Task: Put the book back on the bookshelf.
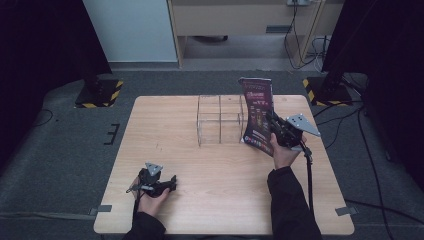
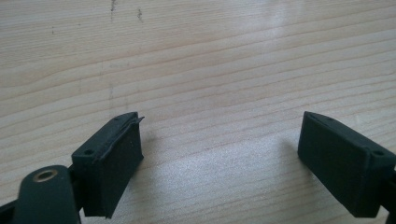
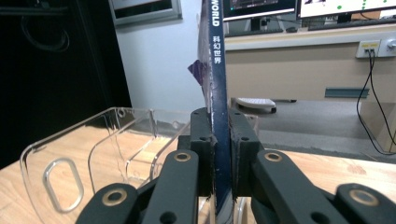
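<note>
A thin magazine (image 1: 257, 114) with a dark red and purple cover stands upright just right of a clear acrylic rack (image 1: 220, 120) at the table's middle back. My right gripper (image 1: 276, 127) is shut on its edge. In the right gripper view the two black jaws clamp the dark blue spine of the magazine (image 3: 218, 93), with the clear rack (image 3: 93, 154) to the left behind it. My left gripper (image 1: 172, 182) rests low near the table's front left, held in a hand. In the left gripper view its fingers (image 2: 112, 158) stand wide apart over bare wood, nothing between them.
The wooden table (image 1: 165, 150) is light and bare around the rack. Black stands with yellow-striped bases (image 1: 100, 92) sit on the floor at both far corners. Cables trail on the floor at the right. A pale cabinet stands behind.
</note>
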A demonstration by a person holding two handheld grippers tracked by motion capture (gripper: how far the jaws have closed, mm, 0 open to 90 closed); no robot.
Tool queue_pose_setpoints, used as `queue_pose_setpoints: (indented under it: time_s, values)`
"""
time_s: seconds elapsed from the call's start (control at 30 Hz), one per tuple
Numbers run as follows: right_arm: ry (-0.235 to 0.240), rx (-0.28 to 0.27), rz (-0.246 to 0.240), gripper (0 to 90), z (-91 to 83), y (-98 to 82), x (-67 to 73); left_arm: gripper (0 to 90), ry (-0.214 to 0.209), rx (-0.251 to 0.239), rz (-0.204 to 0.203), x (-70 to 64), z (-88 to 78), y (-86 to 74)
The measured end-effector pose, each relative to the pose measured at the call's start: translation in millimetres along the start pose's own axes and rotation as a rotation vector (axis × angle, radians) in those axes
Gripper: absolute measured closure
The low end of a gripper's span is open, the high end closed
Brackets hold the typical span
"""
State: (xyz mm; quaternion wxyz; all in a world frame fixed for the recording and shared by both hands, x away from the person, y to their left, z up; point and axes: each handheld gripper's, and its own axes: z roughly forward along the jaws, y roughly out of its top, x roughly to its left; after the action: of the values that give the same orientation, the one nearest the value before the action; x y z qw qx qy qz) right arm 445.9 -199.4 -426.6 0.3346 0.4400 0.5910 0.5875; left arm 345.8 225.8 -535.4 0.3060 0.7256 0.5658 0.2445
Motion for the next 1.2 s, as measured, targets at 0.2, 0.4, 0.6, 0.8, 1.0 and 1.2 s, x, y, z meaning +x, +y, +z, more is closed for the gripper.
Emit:
queue_pose_setpoints:
  time_s: [0.2, 0.4, 0.6, 0.8, 1.0, 1.2]
  values:
    - [0.007, 0.020, 0.031, 84.0, -1.2, 6.0, -0.2, 12.7, 0.000, 0.000, 0.000, 0.0, 0.0, 0.0]
    - [0.012, 0.045, 0.015, 84.0, 0.2, 12.3, 6.1, 12.8, 0.000, 0.000, 0.000, 0.0, 0.0, 0.0]
    - [0.006, 0.067, 0.023, 84.1, 3.6, 20.5, 9.7, 12.8, 0.000, 0.000, 0.000, 0.0, 0.0, 0.0]
    - [0.007, 0.084, 0.016, 84.0, 4.2, 25.0, 10.7, 12.7, 0.000, 0.000, 0.000, 0.0, 0.0, 0.0]
    - [0.001, 0.099, 0.028, 84.1, 4.7, 29.3, 8.6, 12.8, 0.000, 0.000, 0.000, 0.0, 0.0, 0.1]
    - [-0.010, 0.065, 0.010, 84.1, 14.5, 35.4, 8.6, 12.6, 0.001, 0.000, 0.001, 0.0, 0.1, 0.1]
